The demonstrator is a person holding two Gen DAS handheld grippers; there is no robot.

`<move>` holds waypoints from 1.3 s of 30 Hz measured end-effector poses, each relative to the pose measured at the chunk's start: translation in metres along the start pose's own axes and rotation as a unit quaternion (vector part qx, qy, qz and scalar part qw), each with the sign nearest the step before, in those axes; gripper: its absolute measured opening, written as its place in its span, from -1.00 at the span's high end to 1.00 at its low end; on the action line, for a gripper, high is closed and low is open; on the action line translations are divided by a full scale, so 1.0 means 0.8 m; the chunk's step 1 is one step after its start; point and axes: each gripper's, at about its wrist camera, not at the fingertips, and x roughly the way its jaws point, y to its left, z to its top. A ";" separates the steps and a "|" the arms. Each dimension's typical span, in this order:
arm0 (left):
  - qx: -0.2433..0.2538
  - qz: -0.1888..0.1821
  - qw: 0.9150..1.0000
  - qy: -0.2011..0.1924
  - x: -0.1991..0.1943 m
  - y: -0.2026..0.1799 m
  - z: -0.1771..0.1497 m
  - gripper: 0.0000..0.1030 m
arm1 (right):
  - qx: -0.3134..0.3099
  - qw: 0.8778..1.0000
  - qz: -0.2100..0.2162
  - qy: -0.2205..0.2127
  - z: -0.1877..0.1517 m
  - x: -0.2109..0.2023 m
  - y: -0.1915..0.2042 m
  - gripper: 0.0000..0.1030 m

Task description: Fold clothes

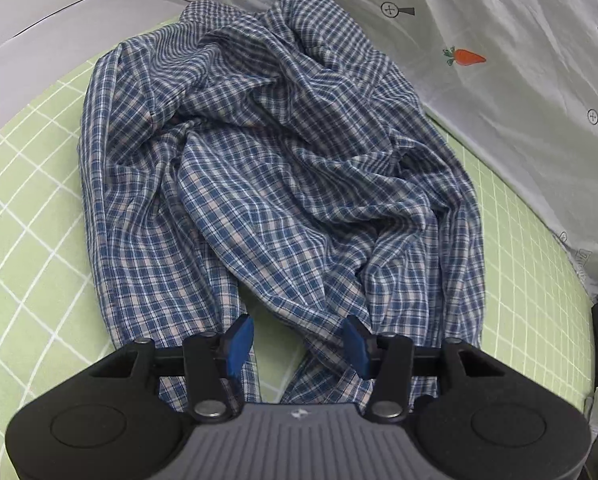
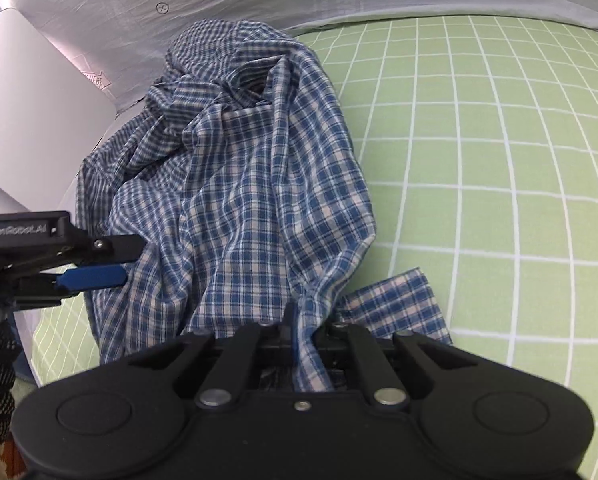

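Observation:
A blue and white checked shirt (image 1: 267, 168) lies crumpled on a green grid-patterned bed sheet (image 1: 31, 240). My left gripper (image 1: 299, 340) is open with blue pads, just above the near hem of the shirt, holding nothing. In the right wrist view the shirt (image 2: 243, 200) is bunched in a heap, and my right gripper (image 2: 305, 328) is shut on a fold of its near edge. The left gripper also shows there at the left (image 2: 111, 264), beside the shirt. A flat cuff or hem piece (image 2: 399, 304) lies to the right of my right gripper.
A white sheet with carrot prints (image 1: 499, 60) hangs along the back and right side. A white wall or board (image 2: 27, 120) stands at the left. The green sheet (image 2: 499, 160) stretches wide to the right of the shirt.

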 end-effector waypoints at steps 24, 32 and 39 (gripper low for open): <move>-0.069 0.111 0.991 -0.018 0.007 0.031 -0.047 0.26 | 0.009 0.942 -0.298 -0.157 0.125 -0.119 -0.228 0.93; -0.032 0.190 0.981 -0.038 -0.009 0.042 -0.050 0.03 | 0.006 0.932 -0.335 -0.139 0.084 -0.093 -0.192 -0.21; 0.025 0.249 0.968 -0.030 0.003 0.065 -0.053 -0.14 | -0.020 0.965 -0.251 -0.076 0.020 -0.052 -0.105 -0.62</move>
